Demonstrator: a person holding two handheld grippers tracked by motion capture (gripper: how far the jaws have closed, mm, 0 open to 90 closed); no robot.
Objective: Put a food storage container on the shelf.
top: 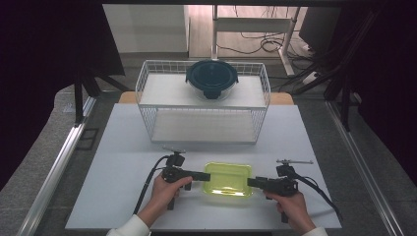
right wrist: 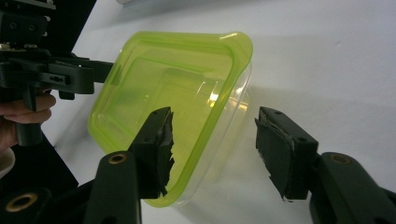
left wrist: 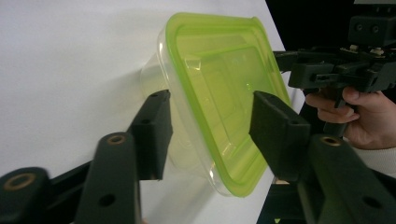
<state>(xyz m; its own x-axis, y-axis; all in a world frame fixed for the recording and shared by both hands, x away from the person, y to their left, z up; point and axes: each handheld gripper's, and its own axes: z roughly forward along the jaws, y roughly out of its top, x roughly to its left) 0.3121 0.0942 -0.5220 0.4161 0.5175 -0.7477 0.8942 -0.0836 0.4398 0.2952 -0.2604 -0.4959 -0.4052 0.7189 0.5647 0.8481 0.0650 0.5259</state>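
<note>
A clear container with a lime-green lid [top: 228,179] rests on the white tabletop [top: 123,162], in front of the white wire basket [top: 202,101] and near the tabletop's front edge. It sits level, lid uppermost.

The left gripper [top: 200,175] meets the container at its left end. In the left gripper view the left gripper [left wrist: 210,126] straddles that end: one jaw lies beside the clear wall, the other over the green lid. A gap shows at the wall side; the jaws are apart, not clamped.

The right gripper [top: 252,183] meets the container's right end. In the right gripper view the right gripper [right wrist: 212,140] has one jaw over the lid, while the other stands clear of the container's wall. These jaws are likewise apart, with the container's corner between them.

A round dark-lidded glass bowl [top: 212,78] sits on the basket's upper shelf, well behind the container.
</note>
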